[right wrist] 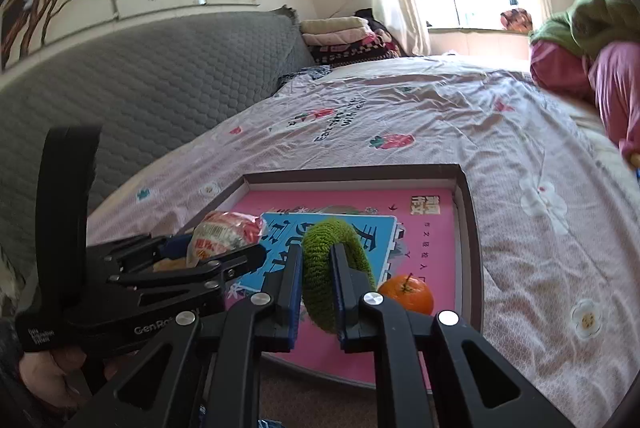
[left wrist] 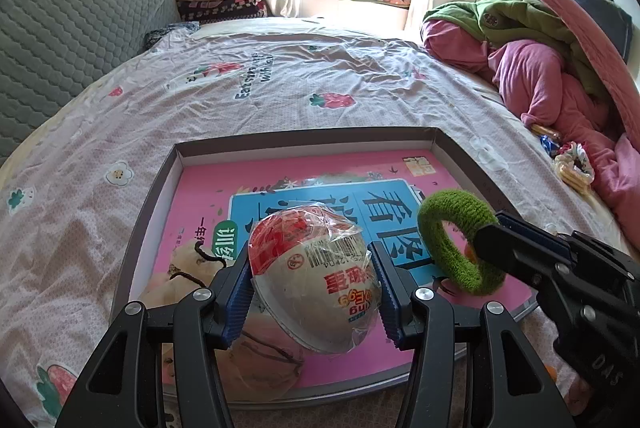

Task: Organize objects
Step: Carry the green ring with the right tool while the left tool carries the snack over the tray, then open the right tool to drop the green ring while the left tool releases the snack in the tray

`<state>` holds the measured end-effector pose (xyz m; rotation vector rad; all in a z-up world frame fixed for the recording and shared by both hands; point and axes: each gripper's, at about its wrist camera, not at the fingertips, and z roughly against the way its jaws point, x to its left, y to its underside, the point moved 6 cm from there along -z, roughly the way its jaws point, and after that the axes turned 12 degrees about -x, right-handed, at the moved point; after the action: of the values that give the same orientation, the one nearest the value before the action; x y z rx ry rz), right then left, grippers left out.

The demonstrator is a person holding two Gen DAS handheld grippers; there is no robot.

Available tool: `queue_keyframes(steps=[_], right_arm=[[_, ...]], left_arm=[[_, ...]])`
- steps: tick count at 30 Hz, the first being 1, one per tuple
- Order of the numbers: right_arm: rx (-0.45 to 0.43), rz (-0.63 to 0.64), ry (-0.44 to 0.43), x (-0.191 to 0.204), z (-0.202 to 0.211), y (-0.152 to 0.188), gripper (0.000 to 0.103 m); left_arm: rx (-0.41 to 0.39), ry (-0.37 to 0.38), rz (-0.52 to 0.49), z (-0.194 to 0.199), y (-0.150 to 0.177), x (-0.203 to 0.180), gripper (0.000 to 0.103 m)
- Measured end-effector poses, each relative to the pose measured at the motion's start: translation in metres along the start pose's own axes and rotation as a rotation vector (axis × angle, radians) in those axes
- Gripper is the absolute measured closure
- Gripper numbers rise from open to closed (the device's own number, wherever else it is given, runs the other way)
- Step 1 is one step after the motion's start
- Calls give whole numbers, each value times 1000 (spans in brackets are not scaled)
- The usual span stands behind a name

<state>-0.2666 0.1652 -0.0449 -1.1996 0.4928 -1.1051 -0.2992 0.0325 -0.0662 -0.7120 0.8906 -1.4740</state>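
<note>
1. The left gripper (left wrist: 314, 292) squeezes a wrapped egg (left wrist: 312, 280); the egg hangs over the pink book (left wrist: 208, 188) in the box (left wrist: 304, 138).
2. The right gripper (right wrist: 316, 292) pinches a green ring (right wrist: 340, 260); an orange (right wrist: 408, 294) sits on the book just beside it.

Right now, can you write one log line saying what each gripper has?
left gripper: shut on wrapped egg | right gripper: shut on green ring | both over box | orange in box
</note>
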Motion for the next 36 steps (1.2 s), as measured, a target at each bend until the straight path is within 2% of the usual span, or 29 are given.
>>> queue_keyframes(steps=[8, 14, 20, 25, 36], right_arm=[[27, 13, -17, 7, -3, 6, 88], [86, 23, -57, 14, -8, 14, 88], [141, 91, -37, 21, -13, 25, 88], [199, 99, -23, 17, -20, 38, 88], [209, 61, -29, 12, -17, 37, 88]], left_arm=[[22, -18, -17, -6, 6, 2, 47], [34, -34, -21, -13, 8, 7, 47], [50, -34, -14, -20, 8, 10, 47], [60, -22, -10, -21, 11, 6, 47], [72, -18, -8, -17, 11, 4, 47]])
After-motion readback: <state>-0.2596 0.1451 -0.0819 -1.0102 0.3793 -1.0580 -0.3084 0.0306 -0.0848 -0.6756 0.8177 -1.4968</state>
